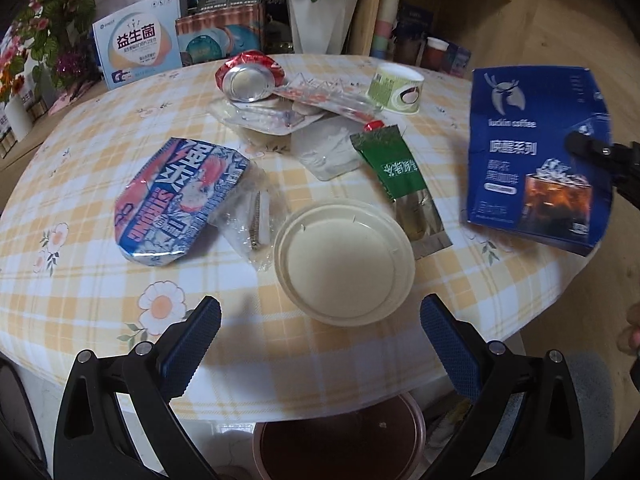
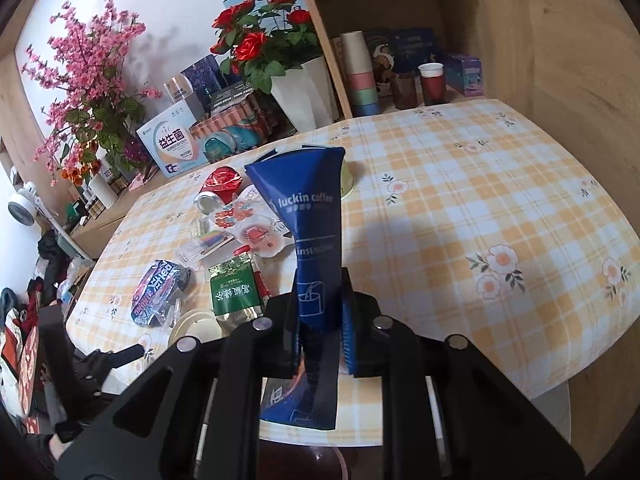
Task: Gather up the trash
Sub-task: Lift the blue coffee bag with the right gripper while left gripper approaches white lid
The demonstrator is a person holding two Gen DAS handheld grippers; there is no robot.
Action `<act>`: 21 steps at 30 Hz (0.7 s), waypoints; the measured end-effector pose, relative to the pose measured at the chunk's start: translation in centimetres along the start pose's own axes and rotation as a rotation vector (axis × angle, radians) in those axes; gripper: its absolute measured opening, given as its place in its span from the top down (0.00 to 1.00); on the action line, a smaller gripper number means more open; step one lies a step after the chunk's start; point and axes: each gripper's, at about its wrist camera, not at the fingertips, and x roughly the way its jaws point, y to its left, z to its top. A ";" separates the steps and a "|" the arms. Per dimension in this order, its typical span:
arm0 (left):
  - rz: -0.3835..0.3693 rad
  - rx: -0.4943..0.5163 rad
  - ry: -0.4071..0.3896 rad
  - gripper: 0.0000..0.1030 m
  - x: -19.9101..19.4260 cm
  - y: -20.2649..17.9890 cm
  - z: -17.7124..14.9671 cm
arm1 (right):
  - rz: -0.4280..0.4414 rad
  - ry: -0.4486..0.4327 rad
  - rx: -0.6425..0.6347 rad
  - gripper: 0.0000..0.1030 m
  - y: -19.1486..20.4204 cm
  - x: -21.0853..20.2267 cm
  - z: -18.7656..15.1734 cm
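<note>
My right gripper (image 2: 320, 312) is shut on a blue Luckin coffee box (image 2: 316, 236), flattened, held above the table's near edge; it shows at the right of the left wrist view (image 1: 536, 152). My left gripper (image 1: 320, 320) is open and empty, just before a white round lid (image 1: 344, 260). On the round table (image 1: 80, 280) lie a blue-pink snack wrapper (image 1: 176, 200), a clear plastic bag (image 1: 252, 216), a green tea packet (image 1: 400, 176), a crushed red can (image 1: 248, 76), clear packaging (image 1: 304, 112) and a green paper cup (image 1: 396, 88).
A dark round bin (image 1: 340, 440) stands under the table's near edge. Boxes (image 1: 138, 44), a white flower vase (image 1: 320, 20) and pink flowers (image 2: 88, 80) stand behind the table. Wooden shelves with cups (image 2: 360, 76) are at the back right.
</note>
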 end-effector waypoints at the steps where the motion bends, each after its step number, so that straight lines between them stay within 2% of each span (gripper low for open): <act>1: 0.013 0.008 0.007 0.05 0.5 -0.4 0.1 | 0.002 0.001 0.009 0.82 -0.2 0.0 -0.1; 12: 0.070 -0.001 0.056 0.05 3.5 -2.2 0.9 | 0.010 0.005 -0.005 0.82 0.2 -0.3 -0.4; 13: 0.061 -0.008 0.057 0.06 3.6 -2.3 1.0 | 0.011 0.006 -0.004 0.82 0.3 -0.4 -0.4; 14: 0.035 -0.018 0.062 0.18 3.6 -2.2 1.1 | 0.012 0.006 -0.004 0.82 0.3 -0.5 -0.4; 15: 0.043 -0.016 0.061 0.21 3.4 -2.2 1.1 | 0.013 0.007 -0.004 0.82 0.3 -0.5 -0.4; 21: -0.014 -0.038 0.030 0.23 1.3 -1.6 1.2 | 0.013 -0.004 -0.004 0.82 0.4 -1.5 -0.6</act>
